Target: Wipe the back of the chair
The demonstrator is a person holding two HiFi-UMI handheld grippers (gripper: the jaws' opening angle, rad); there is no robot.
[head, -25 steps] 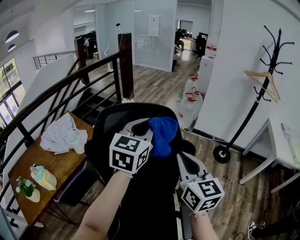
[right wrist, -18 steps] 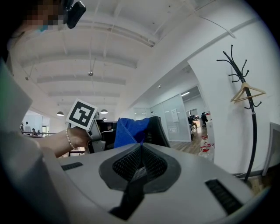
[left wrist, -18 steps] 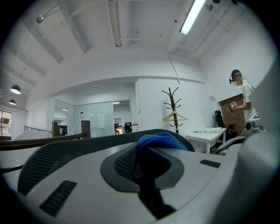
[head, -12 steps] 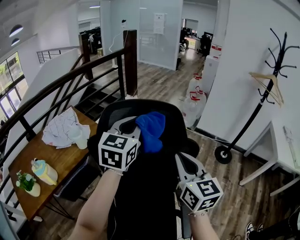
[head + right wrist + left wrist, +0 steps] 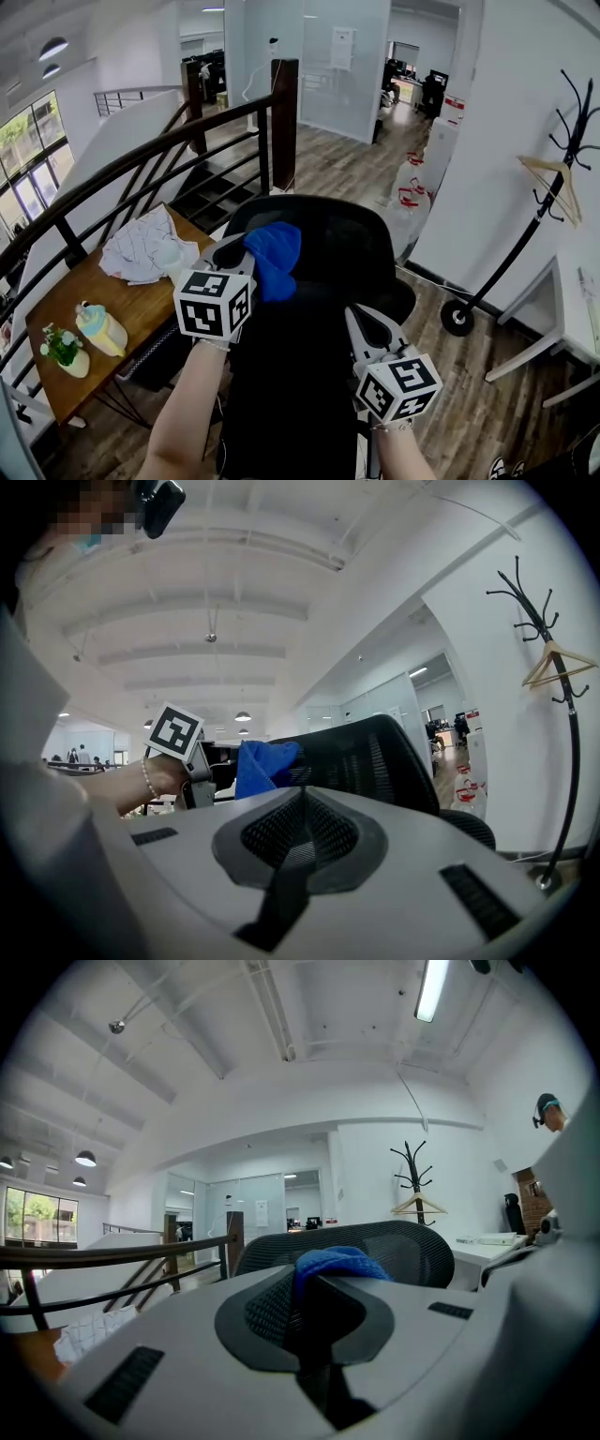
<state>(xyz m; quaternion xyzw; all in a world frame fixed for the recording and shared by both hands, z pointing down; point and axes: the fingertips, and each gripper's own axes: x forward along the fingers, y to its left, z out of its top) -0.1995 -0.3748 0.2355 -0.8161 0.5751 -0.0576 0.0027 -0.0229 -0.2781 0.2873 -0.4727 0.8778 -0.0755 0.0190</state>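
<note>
The black mesh chair back (image 5: pixel 328 253) fills the middle of the head view. My left gripper (image 5: pixel 242 251) is shut on a blue cloth (image 5: pixel 273 258), which is pressed on the upper left part of the chair back. In the left gripper view the blue cloth (image 5: pixel 336 1262) bulges out past the closed jaws, with the chair back (image 5: pixel 412 1246) just behind. My right gripper (image 5: pixel 360 323) is shut, low against the chair back's right side, with nothing visibly held. The right gripper view shows the chair back (image 5: pixel 375 752), the blue cloth (image 5: pixel 258 764) and the left gripper's marker cube (image 5: pixel 175 733).
A wooden side table (image 5: pixel 112 328) stands at the left with a crumpled white cloth (image 5: pixel 139 248), a small plant (image 5: pixel 60 349) and a yellow-blue pot (image 5: pixel 99 329). A dark stair railing (image 5: pixel 141 164) runs behind it. A coat stand (image 5: pixel 553 187) and a white desk (image 5: pixel 572 319) are at the right.
My left gripper has slid the blue cloth leftward across the top of the chair back. The right gripper has stayed in place.
</note>
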